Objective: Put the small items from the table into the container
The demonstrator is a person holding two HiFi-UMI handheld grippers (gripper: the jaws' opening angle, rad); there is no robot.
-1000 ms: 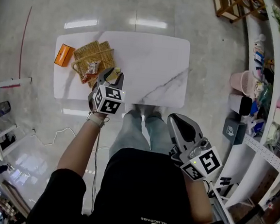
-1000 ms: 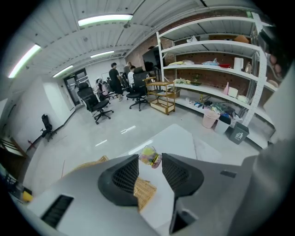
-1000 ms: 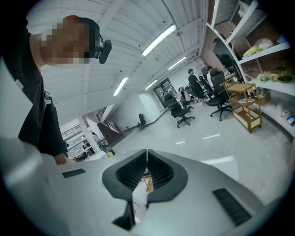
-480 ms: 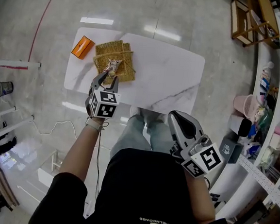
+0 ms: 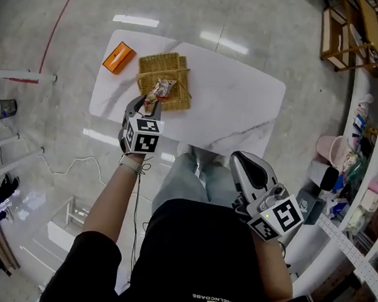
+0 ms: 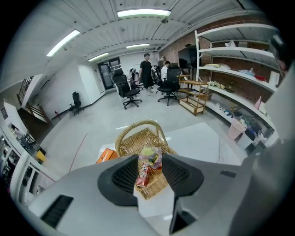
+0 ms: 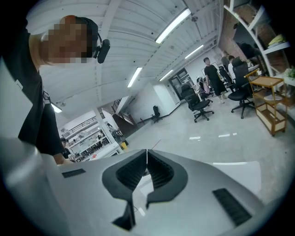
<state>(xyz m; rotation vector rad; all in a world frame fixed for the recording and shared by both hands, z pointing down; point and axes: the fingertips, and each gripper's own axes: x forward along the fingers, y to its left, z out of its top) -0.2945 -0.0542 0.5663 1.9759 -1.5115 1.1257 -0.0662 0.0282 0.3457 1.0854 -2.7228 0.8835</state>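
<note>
Now the packet hangs over the basket.

Carried in from the basket's edge, the left gripper (image 5: 148, 104) stays clamped on a crinkly, glossy snack packet (image 5: 160, 87) above the woven wicker basket (image 5: 177, 69), so release looks like the next step. The right gripper (image 5: 245, 162) idles with jaws together, empty. An orange box (image 5: 118, 57) remains on the smooth marbled table (image 5: 236, 105).
</note>
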